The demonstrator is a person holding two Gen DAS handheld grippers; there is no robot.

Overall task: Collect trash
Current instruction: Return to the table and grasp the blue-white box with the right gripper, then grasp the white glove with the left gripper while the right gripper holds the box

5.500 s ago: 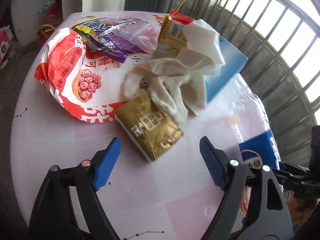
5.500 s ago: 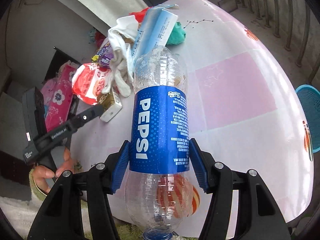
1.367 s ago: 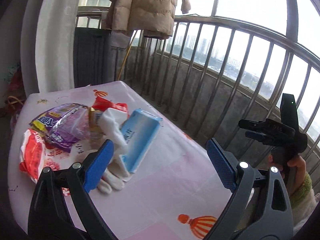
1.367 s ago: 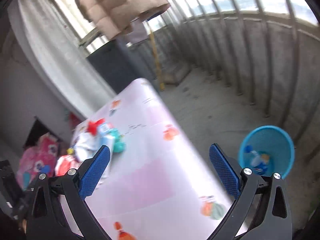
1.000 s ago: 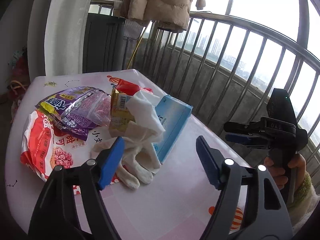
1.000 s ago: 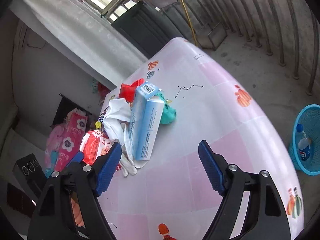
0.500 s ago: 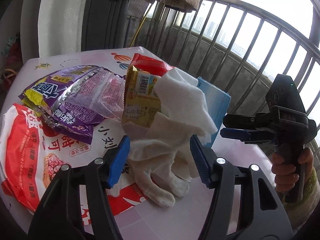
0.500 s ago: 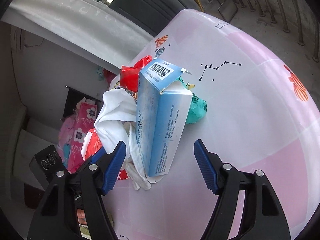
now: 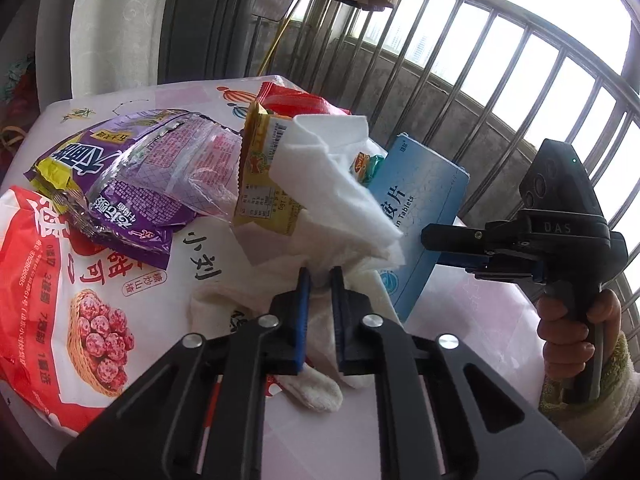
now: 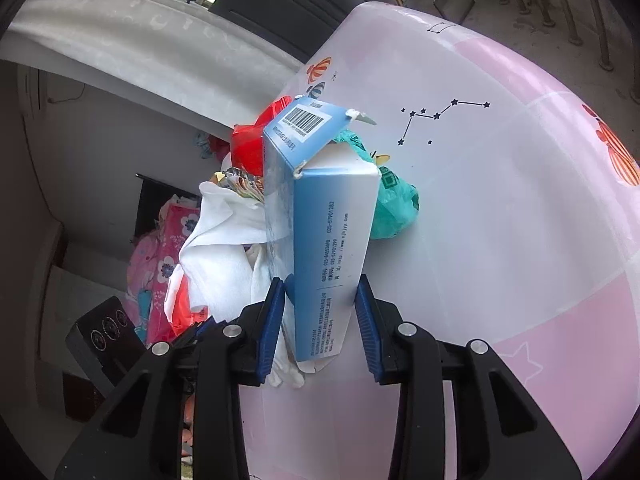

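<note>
Nearest in the left view, the left claw [image 9: 319, 280] is clenched on a fold of the white cloth [image 9: 332, 196], which lies on the worktop [image 9: 460, 320] just below the wrapper pile. Lift straight up and slowly, so the yellow packet [image 9: 264, 176] at eleven o'clock, resting against the cloth, slides off rather than coming along. At two o'clock the right claw [image 10: 320, 312] is closing around the near end of the blue box [image 10: 328, 240]; its pads look at or just short of the walls. Squeeze gently, since the open carton could crush, and raise it clear of the green wrapper [image 10: 394, 208] beyond.
</note>
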